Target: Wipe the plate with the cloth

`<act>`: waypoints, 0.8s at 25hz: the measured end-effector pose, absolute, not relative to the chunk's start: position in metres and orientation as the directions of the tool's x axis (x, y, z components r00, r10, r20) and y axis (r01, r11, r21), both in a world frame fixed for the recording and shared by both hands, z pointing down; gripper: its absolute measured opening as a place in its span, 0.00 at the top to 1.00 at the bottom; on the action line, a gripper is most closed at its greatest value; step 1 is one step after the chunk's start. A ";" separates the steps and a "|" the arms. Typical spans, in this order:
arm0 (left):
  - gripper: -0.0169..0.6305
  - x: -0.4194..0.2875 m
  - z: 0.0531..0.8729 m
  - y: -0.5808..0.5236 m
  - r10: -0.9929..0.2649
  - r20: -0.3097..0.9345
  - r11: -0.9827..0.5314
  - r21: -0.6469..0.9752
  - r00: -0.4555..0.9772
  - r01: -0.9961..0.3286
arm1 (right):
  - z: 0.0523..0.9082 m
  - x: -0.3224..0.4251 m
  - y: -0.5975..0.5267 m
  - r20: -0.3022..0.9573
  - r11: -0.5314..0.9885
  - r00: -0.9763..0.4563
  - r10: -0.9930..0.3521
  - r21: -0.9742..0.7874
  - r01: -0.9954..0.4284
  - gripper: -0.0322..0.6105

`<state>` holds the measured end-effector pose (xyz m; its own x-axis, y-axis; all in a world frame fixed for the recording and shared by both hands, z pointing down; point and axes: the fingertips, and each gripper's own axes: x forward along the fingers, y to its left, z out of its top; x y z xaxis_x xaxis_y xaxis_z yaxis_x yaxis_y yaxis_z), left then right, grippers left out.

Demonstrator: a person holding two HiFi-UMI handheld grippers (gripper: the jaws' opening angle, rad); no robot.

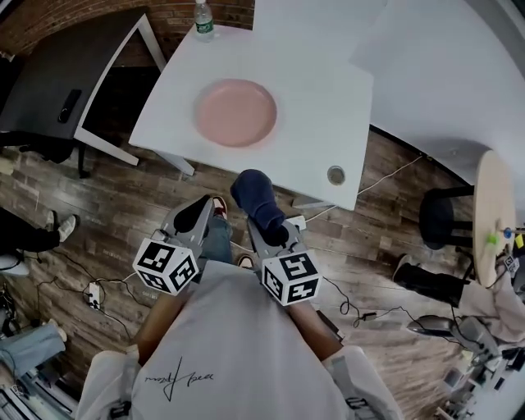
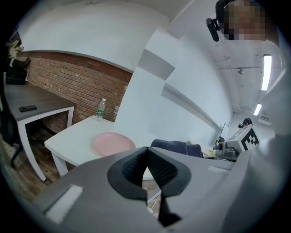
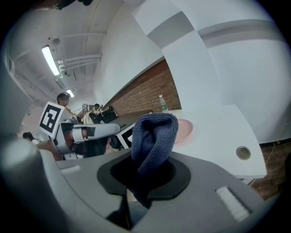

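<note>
A pink plate lies on the white table, also seen as the plate in the left gripper view and partly behind the cloth as the plate in the right gripper view. My right gripper is shut on a dark blue cloth, which stands up folded from its jaws, the cloth. Its jaws have just eased a little, still gripping. My left gripper is shut with nothing in it, jaws meeting. Both grippers hang over the floor, short of the table's near edge.
A water bottle stands at the table's far corner. A round cable hole sits near the table's front right corner. A dark desk stands to the left, a stool and a round wooden top to the right. Cables lie on the wood floor.
</note>
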<state>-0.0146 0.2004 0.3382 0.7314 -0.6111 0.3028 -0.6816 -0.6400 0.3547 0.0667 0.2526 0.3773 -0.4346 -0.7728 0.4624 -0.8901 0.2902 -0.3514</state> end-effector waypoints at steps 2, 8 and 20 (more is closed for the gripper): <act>0.95 -0.016 0.337 0.176 -0.601 0.307 -0.642 0.365 0.738 -0.674 | 0.375 0.063 0.232 0.471 0.287 -0.436 -0.767 -0.355 -0.890 0.84; 0.95 -0.019 0.334 0.110 -0.549 0.317 -0.659 0.404 0.773 -0.634 | 0.374 0.055 0.166 0.496 0.262 -0.417 -0.762 -0.352 -0.899 0.83; 0.96 -0.047 0.343 0.012 -0.498 0.284 -0.674 0.468 0.819 -0.572 | 0.382 0.020 0.069 0.525 0.276 -0.436 -0.731 -0.357 -0.893 0.83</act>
<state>-0.0465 0.0123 0.3432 0.8191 -0.4983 0.2841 -0.5721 -0.6737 0.4678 0.0196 0.0686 0.3820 -0.4358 -0.7309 0.5252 -0.8925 0.2758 -0.3568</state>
